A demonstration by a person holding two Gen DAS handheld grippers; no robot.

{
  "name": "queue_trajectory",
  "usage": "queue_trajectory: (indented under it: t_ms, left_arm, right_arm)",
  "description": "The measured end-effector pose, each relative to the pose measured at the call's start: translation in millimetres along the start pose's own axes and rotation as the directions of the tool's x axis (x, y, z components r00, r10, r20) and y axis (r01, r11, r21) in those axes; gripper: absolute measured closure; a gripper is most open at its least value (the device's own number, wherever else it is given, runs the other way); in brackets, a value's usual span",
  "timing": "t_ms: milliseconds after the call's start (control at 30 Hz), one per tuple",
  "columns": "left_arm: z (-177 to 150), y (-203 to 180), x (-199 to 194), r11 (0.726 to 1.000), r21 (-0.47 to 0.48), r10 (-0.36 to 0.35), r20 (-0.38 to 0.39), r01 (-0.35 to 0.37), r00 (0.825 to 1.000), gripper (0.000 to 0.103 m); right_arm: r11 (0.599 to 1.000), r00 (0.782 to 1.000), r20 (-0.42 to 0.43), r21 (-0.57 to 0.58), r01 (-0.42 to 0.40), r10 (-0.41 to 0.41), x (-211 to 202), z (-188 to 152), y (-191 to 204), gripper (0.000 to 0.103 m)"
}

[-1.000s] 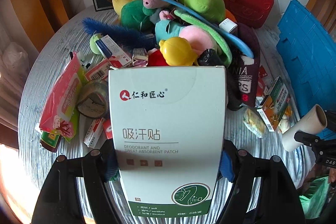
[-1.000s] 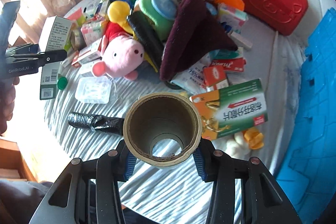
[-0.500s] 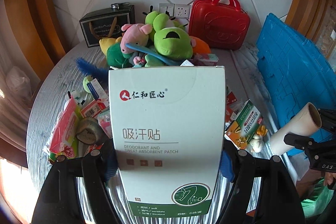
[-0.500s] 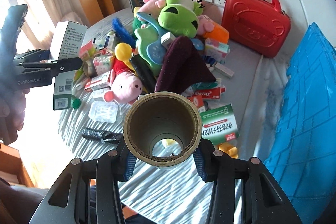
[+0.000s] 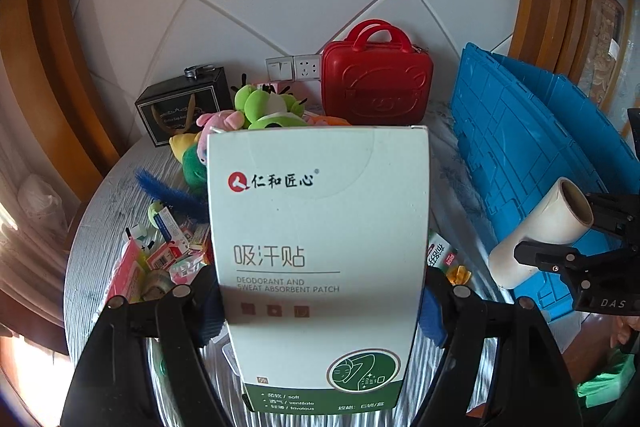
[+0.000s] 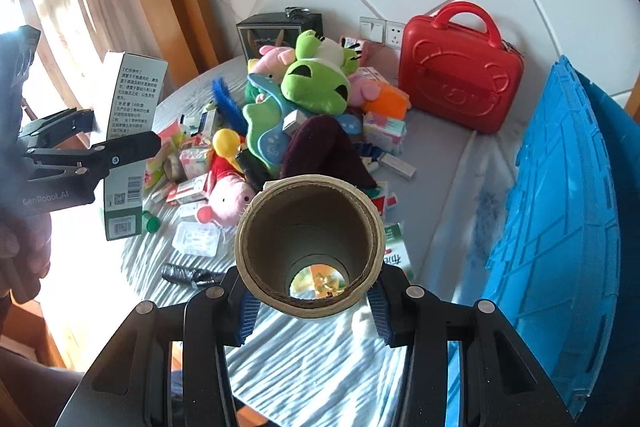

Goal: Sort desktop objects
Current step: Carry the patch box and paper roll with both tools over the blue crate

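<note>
While clutter crowds the table (image 6: 304,367), the left gripper (image 5: 320,307) clamps a light, crushable patch box (image 5: 320,247) by its side walls at frame centre; the right gripper (image 6: 312,303) pinches a stiff, roll-prone cardboard tube (image 6: 310,247) at lower centre.

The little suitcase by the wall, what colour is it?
The suitcase is bright red, with a bear face embossed on its front; the right wrist view shows it best.
</note>
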State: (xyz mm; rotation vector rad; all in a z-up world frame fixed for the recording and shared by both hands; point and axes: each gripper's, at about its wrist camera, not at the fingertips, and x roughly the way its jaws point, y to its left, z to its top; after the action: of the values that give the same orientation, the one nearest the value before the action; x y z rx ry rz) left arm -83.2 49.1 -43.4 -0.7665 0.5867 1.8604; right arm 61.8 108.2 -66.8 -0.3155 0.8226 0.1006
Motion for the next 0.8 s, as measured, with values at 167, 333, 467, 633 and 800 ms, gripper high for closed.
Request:
queue_trajectory:
  t_ms: [167,333,467,633,800]
  left_arm:
    - [16.2,-29.3,-9.5,0.999,0.042,-0.004,0.025,0.003,1.000,0.028]
    - [35.3,-57.2,-17.2,0.996,0.095,-0.007,0.059,0.002,0.998,0.028]
    - [51.1,-78.5,-19.6,0.991,0.133,-0.015,0.083,0.004,0.996,0.028]
    - [70.3,-106.4,-19.9,0.985,0.172,-0.038,0.105,0.020,0.994,0.028]
    - [87.5,-138.0,-23.2,0.974,0.222,-0.079,0.128,0.049,0.989,0.028]
  right_arm:
    - [1.000,0.999,0.044,0.023,-0.003,0.002,-28.4,2.0,-18.2,0.058]
    - [0.998,0.995,0.098,0.059,0.002,-0.008,-61.0,5.8,-39.4,0.058]
    - [0.996,0.989,0.143,0.084,0.019,-0.031,-89.3,9.0,-58.9,0.058]
    - [0.990,0.980,0.188,0.135,0.041,-0.066,-121.1,7.2,-85.8,0.058]
    - [0.983,0.971,0.214,0.173,0.069,-0.106,-148.6,1.8,-111.9,0.058]
